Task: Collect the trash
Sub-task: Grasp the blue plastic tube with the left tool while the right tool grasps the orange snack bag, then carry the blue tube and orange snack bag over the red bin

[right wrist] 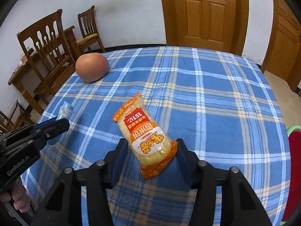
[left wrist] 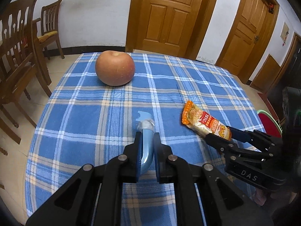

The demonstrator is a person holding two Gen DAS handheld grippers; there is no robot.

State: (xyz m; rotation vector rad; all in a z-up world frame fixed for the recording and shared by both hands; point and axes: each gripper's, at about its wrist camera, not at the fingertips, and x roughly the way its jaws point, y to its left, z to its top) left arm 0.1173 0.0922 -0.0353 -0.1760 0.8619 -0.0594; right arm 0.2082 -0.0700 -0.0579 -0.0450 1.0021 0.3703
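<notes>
Orange snack packet (right wrist: 144, 137) flat on cloth; curved blue plastic scrap (left wrist: 145, 146) clamped, lifted.

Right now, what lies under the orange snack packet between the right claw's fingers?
Under the orange plastic snack packet only the blue plaid tablecloth shows. The packet's own footprint hides the cloth directly beneath, so anything flat there cannot be seen.
</notes>
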